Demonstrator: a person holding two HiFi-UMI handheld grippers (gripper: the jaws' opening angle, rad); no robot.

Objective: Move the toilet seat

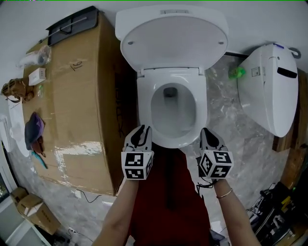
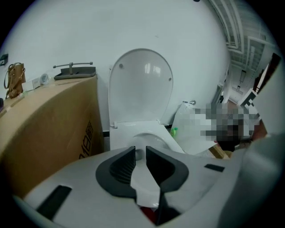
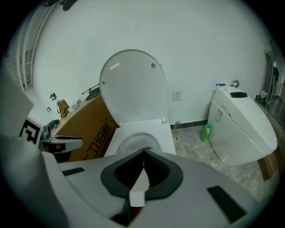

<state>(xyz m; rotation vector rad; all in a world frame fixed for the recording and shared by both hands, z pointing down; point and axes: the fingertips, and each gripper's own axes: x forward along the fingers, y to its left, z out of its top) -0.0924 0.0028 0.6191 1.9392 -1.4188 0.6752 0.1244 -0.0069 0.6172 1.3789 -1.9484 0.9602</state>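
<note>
Marble floor point(image 1: 231, 125) around white toilet point(image 1: 202, 108); left tongs point(image 1: 142, 129) slightly apart, right tongs point(image 1: 207, 130) closed.

White toilet seat point(image 1: 144, 115), brown cardboard box point(image 1: 82, 96), grey marbled floor point(image 1: 236, 129).

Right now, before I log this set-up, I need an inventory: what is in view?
Toilet lid: one, white, raised against wall.
Toilet seat: one, white, down on bowl.
Cardboard box: one, brown, left of bowl.
Tray: one, black, on box's far end.
Bag: one, brown, on box, left side.
Second toilet: one, white, at right.
Bottle: one, green, on floor by second toilet.
Left gripper: one, grey, jaws slightly apart, empty, before bowl.
Right gripper: one, grey, jaws shut, empty, before bowl.
</note>
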